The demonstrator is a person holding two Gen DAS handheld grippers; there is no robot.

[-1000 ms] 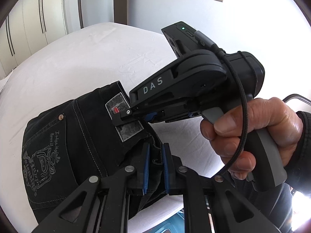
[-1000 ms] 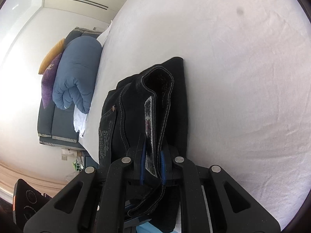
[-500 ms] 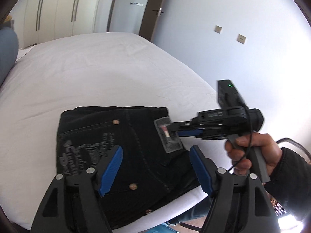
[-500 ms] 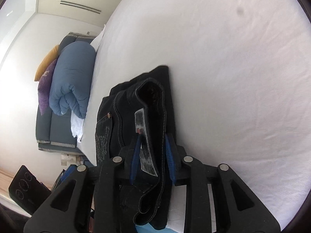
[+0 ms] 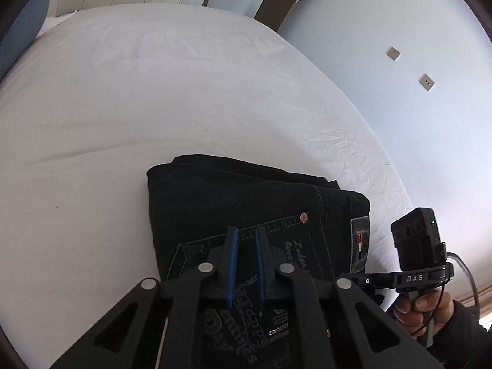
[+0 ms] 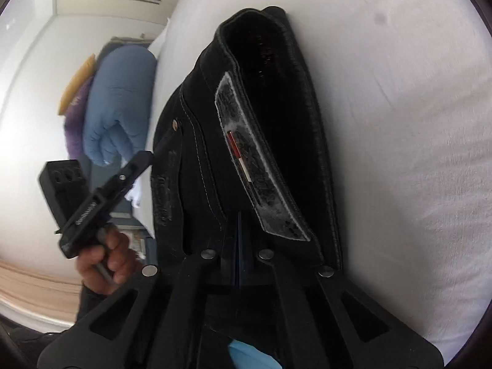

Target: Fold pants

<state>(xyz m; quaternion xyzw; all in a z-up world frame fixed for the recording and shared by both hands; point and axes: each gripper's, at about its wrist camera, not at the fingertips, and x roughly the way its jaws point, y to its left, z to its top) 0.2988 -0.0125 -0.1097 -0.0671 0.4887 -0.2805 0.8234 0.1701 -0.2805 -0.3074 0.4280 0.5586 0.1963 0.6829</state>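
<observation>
The black jeans (image 5: pixel 233 203) lie folded in a compact stack near the bed's front edge, back pocket and grey waistband label (image 5: pixel 359 243) facing up. My left gripper (image 5: pixel 246 246) hovers just above the pocket, its blue pads almost together with nothing between them. My right gripper shows in the left wrist view (image 5: pixel 366 281) beside the waistband. In the right wrist view the jeans (image 6: pixel 276 141) fill the middle, and the right gripper (image 6: pixel 241 230) is shut with nothing between its pads, close against the waistband under the label (image 6: pixel 255 166).
The white bed sheet (image 5: pixel 153 92) stretches far and left of the jeans. A rolled blue duvet (image 6: pixel 120 101) and purple and yellow pillows (image 6: pixel 75 107) lie off the bed's end. Wardrobes, a door and a wall with sockets (image 5: pixel 426 82) stand behind.
My left gripper went from gripping the waistband to wide open, then closed empty above the pocket. My right gripper let go of the waistband label and closed. The jeans now lie flat.
</observation>
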